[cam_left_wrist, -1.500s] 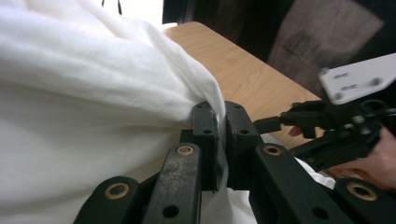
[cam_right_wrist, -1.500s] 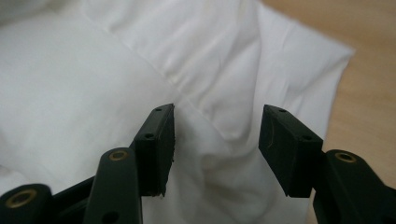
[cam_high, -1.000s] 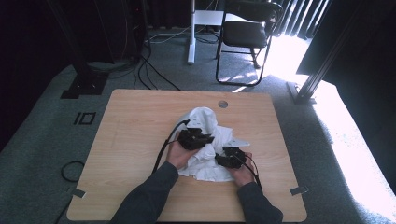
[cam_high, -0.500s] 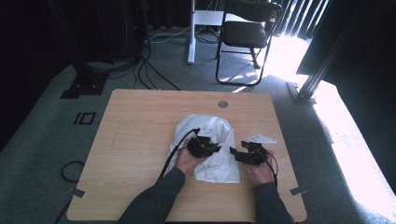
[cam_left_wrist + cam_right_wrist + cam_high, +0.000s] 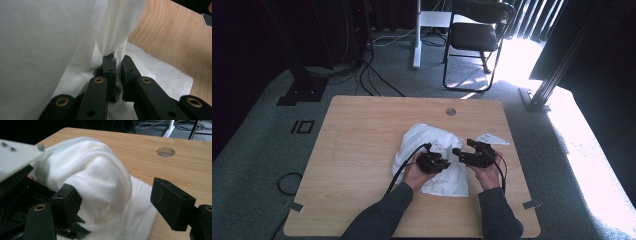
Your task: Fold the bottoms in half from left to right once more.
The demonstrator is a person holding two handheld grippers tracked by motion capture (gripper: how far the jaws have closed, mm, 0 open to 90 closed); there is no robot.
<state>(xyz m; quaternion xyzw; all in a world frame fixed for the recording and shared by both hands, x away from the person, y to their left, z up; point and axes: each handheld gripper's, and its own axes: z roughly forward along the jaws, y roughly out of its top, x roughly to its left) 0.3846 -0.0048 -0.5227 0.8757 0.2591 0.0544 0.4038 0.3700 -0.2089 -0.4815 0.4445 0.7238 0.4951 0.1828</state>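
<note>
**Soft white cloth held by one tool, the other tool open beside it**

A white cloth lies crumpled near the middle of the wooden surface, a little to the right. It looks light, thin and very soft, so it probably folds and slips easily; a hem or a gathered fold seems the best place to grip. The left tool is closed on a pinched fold of the cloth. The right tool stands wide open just beside the raised hump of cloth, holding nothing.
</note>
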